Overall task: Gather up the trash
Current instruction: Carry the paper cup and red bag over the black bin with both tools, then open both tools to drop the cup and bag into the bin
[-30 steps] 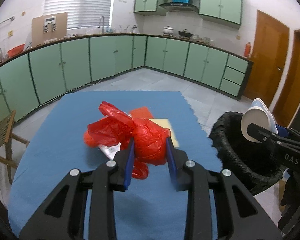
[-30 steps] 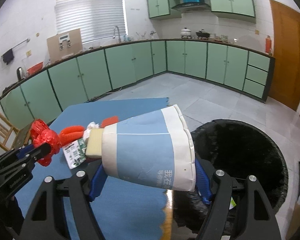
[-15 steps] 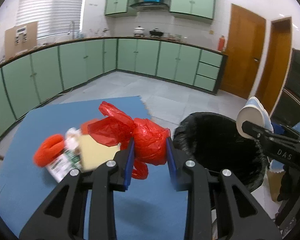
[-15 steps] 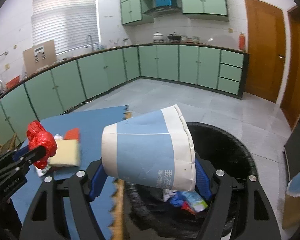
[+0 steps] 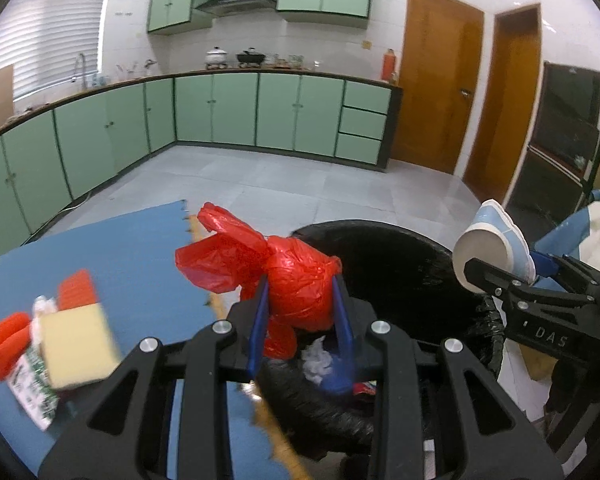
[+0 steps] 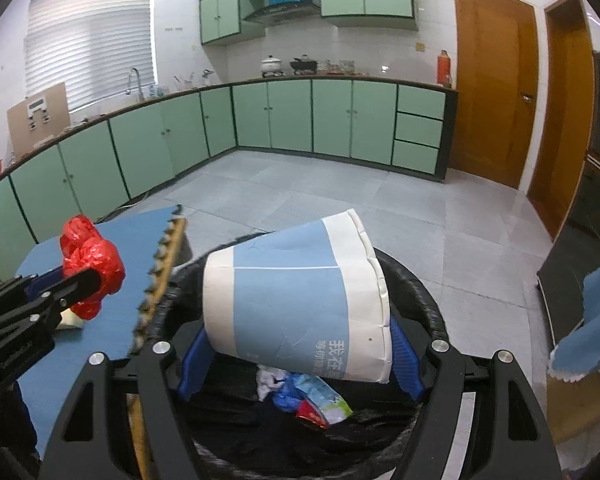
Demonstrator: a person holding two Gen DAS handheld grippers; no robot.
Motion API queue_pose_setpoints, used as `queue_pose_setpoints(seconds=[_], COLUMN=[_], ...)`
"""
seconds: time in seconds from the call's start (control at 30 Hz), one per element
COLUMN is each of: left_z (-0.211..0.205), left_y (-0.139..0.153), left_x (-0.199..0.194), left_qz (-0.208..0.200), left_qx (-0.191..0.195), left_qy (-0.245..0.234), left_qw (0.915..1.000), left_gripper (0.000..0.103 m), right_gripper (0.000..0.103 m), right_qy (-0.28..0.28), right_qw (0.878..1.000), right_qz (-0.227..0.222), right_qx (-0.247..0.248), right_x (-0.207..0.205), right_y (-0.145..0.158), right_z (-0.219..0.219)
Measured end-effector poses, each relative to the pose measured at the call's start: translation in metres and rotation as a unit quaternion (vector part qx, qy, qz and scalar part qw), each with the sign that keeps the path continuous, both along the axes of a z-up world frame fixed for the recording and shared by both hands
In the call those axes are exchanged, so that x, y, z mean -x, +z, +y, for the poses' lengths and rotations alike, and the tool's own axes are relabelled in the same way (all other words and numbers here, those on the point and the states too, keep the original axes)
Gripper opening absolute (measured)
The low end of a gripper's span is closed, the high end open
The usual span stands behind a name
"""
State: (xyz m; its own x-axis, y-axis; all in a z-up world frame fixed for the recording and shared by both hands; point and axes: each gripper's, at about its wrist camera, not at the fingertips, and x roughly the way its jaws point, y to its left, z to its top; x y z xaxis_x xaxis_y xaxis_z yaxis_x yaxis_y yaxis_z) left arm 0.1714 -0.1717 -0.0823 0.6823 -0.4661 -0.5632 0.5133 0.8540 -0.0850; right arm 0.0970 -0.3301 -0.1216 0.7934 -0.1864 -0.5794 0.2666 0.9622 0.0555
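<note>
2 tools loaded over 1 bin

The right tool (image 6: 296,356) grips 1 paper cup (image 6: 296,300) on its side, long axis across the fingers, the black-lined bin (image 6: 428,304) directly beneath. The left tool (image 5: 300,328) clamps 1 red bag (image 5: 296,284) at the bin's near rim, the counter (image 5: 120,248) to its left.

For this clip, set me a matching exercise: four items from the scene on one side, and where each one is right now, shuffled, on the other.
Things:
1. red plastic bag
2. blue-and-white paper cup
3. yellow sponge
4. white crumpled tissue

Places:
A. lying on the blue table mat
B. clamped in the right hand-held gripper, over the bin
C. inside the black-lined trash bin
D. clamped in the left hand-held gripper, at the bin's near edge

Pairs: 1-D, 2-B, 3-A, 4-C
</note>
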Motion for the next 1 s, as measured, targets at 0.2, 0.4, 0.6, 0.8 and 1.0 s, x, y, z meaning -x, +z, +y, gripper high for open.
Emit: queue_pose_setpoints(seconds=[0.2,0.4,0.6,0.8,1.0], left_z=[-0.032,-0.048,-0.049,-0.033,0.001], left_y=[-0.02,-0.035,-0.036,-0.028,-0.006], left_x=[-0.011,-0.022,-0.027,-0.025,-0.022], left_qz=[0.006,0.023,0.036,0.042,0.02], left_qx=[-0.014,-0.02,-0.015,-0.001,0.005], left_qy=[-0.016,-0.03,-0.047,-0.033,0.0], left_qw=[0.9998,0.9991,0.9981,0.9986,0.9998], left_gripper=[0.029,0.035,0.055,0.065,0.073], right_gripper=[0.074,0.075,0.084,0.095,0.095], right_qy=[-0.013,-0.017,-0.031,-0.048,-0.044], right_qw=[1.0,0.999,0.999,0.998,0.999], right_qz=[0.016,0.031,0.042,0.043,0.028], right_qx=[-0.006,-0.01,-0.004,-0.011,-0.011], right_x=[-0.004,-0.011,-0.01,0.0,0.006], right_y=[-0.015,-0.031,-0.041,-0.043,-0.031], right_z=[-0.026,-0.042,-0.049,-0.051,-0.036])
